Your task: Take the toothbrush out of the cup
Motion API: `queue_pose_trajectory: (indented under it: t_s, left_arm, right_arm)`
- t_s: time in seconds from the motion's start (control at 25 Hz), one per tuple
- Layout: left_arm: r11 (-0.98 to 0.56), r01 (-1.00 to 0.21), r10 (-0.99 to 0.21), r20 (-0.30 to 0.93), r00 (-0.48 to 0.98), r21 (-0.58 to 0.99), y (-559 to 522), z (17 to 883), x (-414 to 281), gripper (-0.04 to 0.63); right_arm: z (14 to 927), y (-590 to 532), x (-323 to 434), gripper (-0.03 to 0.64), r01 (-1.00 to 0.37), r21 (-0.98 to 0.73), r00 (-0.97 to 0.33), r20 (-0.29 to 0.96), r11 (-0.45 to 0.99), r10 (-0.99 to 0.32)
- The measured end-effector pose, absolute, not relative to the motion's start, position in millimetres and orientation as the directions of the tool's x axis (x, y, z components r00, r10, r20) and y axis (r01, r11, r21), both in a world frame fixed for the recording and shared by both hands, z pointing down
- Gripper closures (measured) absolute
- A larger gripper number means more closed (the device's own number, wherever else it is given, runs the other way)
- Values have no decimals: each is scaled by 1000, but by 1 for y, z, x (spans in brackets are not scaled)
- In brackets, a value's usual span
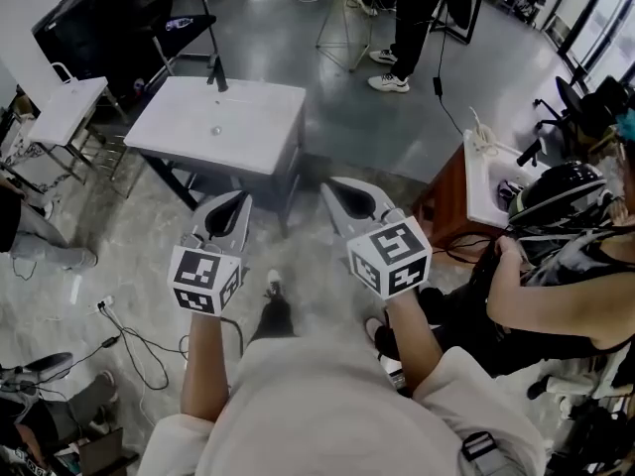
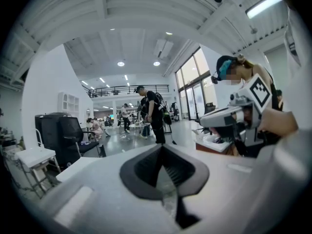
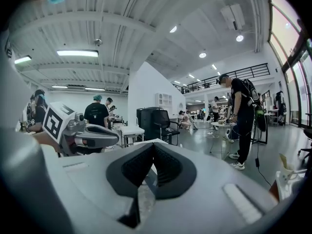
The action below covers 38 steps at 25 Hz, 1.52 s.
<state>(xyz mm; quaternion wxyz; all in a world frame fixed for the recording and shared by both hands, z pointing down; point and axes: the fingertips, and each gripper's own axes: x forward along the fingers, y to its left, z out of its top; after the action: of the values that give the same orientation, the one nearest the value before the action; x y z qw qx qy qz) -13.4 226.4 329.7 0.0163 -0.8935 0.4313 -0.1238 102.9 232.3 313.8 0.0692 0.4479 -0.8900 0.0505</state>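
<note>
No toothbrush or cup shows in any view. A white washbasin table [image 1: 248, 127] with a black tap [image 1: 215, 73] stands on the floor ahead of me. My left gripper [image 1: 241, 199] and right gripper [image 1: 331, 185] are held side by side in the air, short of the table's near edge. On each, the black pads meet at the tip with nothing between them. The left gripper view shows its own shut jaws [image 2: 162, 147] and the right gripper [image 2: 219, 117] beside it. The right gripper view shows its shut jaws [image 3: 153, 145] and the left gripper [image 3: 92, 135].
A black office chair [image 1: 119, 23] and a small white side table [image 1: 64, 107] stand at the left. A wooden cabinet with a white basin [image 1: 474, 181] is at the right, beside a seated person [image 1: 556, 276]. Another person [image 1: 402, 28] stands at the back. Cables [image 1: 129, 340] lie on the floor.
</note>
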Motion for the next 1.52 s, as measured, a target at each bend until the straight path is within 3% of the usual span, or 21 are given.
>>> queue_pose_trajectory:
  t_s: [1.52]
  left_arm:
    - [-697, -711, -706, 270, 655, -96, -114, 361, -96, 594]
  right_arm:
    - [344, -93, 16, 609, -852, -60, -517, 250, 520, -819]
